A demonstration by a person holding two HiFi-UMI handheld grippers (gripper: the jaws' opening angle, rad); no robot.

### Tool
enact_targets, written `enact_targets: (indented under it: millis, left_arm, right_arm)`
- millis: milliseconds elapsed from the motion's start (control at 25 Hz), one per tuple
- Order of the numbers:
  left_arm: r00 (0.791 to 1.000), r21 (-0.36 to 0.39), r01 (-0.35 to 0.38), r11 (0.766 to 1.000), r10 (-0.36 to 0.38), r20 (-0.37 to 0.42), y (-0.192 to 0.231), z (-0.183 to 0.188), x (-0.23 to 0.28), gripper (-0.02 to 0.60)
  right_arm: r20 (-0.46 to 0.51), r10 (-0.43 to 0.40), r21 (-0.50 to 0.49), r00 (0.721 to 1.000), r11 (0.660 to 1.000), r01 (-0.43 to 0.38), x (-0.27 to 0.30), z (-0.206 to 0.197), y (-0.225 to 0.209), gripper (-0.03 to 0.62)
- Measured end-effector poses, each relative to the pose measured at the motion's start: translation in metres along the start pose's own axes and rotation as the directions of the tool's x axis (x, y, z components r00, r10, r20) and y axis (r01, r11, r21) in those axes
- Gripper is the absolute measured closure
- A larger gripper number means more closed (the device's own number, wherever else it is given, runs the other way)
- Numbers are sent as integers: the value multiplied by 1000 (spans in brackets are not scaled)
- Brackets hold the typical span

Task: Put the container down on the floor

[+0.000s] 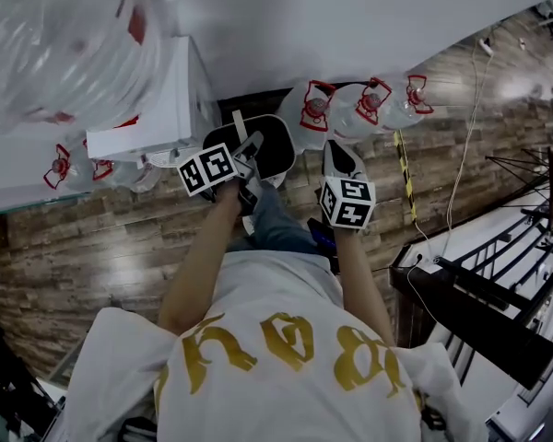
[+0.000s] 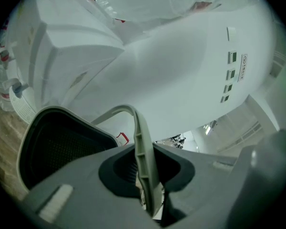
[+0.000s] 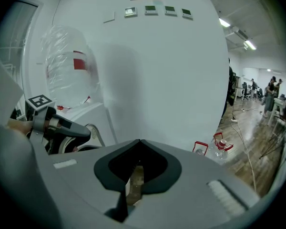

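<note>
The container (image 1: 269,147) is a black bin with a pale grey bail handle (image 2: 142,142); it hangs above the wooden floor (image 1: 92,247) near the wall. My left gripper (image 1: 247,155) is shut on that handle, which runs up between the jaws in the left gripper view, with the bin's dark mesh inside (image 2: 57,149) at lower left. My right gripper (image 1: 339,162) hovers beside the bin, to its right, and touches nothing. Its jaws (image 3: 135,175) are together with only floor showing through a thin slit. The right gripper view also shows the left gripper (image 3: 57,127) at the left.
A white water dispenser (image 1: 161,99) with a clear jug (image 1: 64,35) on top stands at the left against the white wall. Several clear water bottles with red handles (image 1: 350,109) lie along the wall's foot. Cables (image 1: 461,164) and a black rack (image 1: 498,293) are at the right.
</note>
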State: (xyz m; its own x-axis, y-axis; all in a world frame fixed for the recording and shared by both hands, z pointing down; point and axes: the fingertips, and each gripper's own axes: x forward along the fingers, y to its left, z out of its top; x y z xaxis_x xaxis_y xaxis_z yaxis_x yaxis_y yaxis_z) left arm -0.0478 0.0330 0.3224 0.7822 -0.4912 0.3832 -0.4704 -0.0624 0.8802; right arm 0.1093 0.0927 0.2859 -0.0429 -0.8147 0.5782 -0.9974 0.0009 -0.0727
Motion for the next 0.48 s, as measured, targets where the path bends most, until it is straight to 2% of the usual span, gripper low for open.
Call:
enact_targets:
  millis: [480]
  left_arm:
    - [997,-59,-72,996,71,-13,41,9,47,525]
  right_arm:
    - [-109,49,-34,993,998,-53,51,-10,-11,564]
